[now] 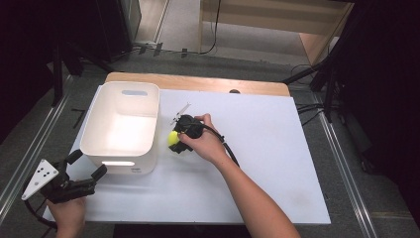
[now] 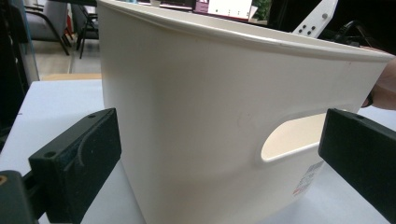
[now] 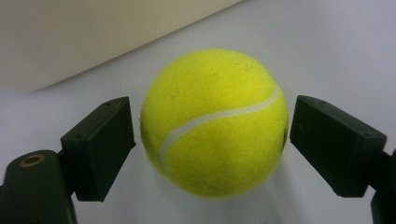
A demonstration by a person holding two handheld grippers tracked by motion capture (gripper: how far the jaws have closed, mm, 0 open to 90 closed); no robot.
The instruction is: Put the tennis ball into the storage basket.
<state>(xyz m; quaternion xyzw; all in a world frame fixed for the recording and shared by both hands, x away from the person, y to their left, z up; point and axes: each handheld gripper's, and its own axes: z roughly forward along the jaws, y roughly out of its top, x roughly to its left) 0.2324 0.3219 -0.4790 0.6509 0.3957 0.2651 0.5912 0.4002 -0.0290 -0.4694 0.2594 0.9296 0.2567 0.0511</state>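
Early stage: right claw [image 3: 212, 135] spread around ball [image 3: 215, 123], not yet clenched, beside empty bin [image 1: 121, 126] near bench's left edge; left claw [image 1: 84, 171] released, idle.

The fuzzy yellow-green felt tennis ball [image 3: 215, 123] looked napped and matt between the matt black plastic jaws of the right tool [image 3: 212, 140], while the smooth cream plastic bin [image 2: 224, 107] had a faint sheen on the matt white tabletop [image 1: 267, 144].

White-topped table [image 1: 267, 148]: white bin [image 1: 121, 126] at left, yellow tennis ball [image 1: 173, 138] just beside it.
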